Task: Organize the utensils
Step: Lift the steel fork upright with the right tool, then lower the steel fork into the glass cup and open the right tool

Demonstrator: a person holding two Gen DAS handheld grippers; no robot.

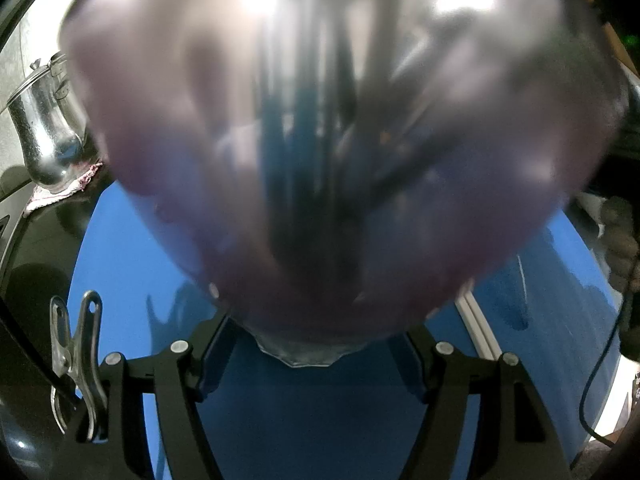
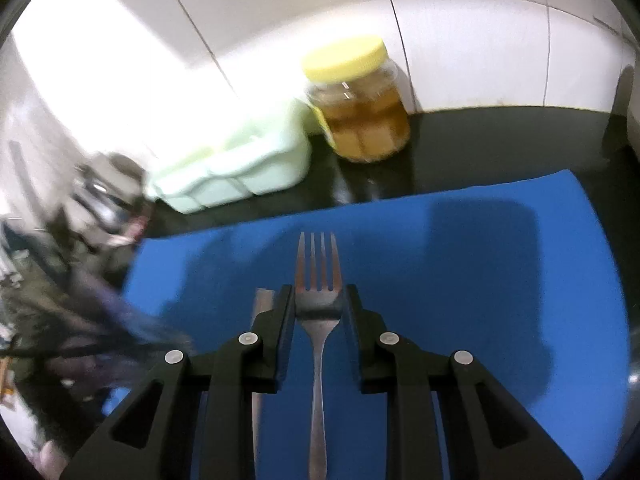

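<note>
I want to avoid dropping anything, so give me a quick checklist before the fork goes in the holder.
1. Fork between the right gripper pads: ok.
2. Pads pressing the fork firmly: cannot tell.
3. Left gripper gripping the purple see-through holder: ok.
4. Holder upright: cannot tell, too blurred.
5. Room left among the utensils inside: cannot tell.
6. Second utensil on the blue mat clear of the fork: ok.

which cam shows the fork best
The right wrist view: the fork lies on the blue mat, sharp and centred between the right tongs, tines pointing away. The left wrist view shows no fork that can be made out, only a blurred translucent container of dark utensils filling the frame.
</note>
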